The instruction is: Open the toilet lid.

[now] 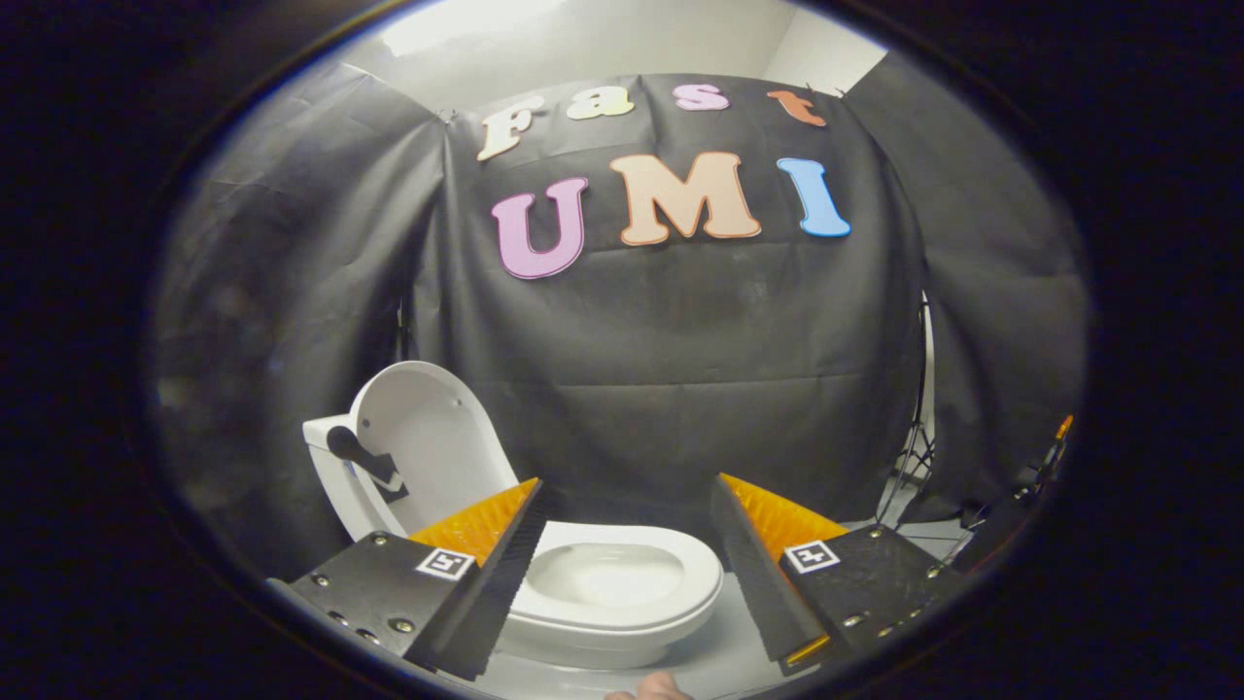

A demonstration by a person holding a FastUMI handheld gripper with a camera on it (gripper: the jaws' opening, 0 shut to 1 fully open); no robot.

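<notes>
A small white toilet (622, 603) stands on the pale floor, just ahead of and partly between my fingers. Its lid (428, 447) stands raised, leaning back against the tank (330, 476), and the seat ring and bowl (607, 574) lie bare. A dark handle piece (362, 459) sticks out beside the lid on the tank side. My gripper (622, 501) is open, its two fingers spread wide with nothing between them, held above and in front of the bowl. The left finger (486, 544) overlaps the lid's lower edge in the view.
Black cloth walls close in behind and on both sides of the toilet. A tripod stand (914, 467) shows at a gap in the cloth beyond the right finger. A fingertip of a hand (653, 688) shows below the bowl.
</notes>
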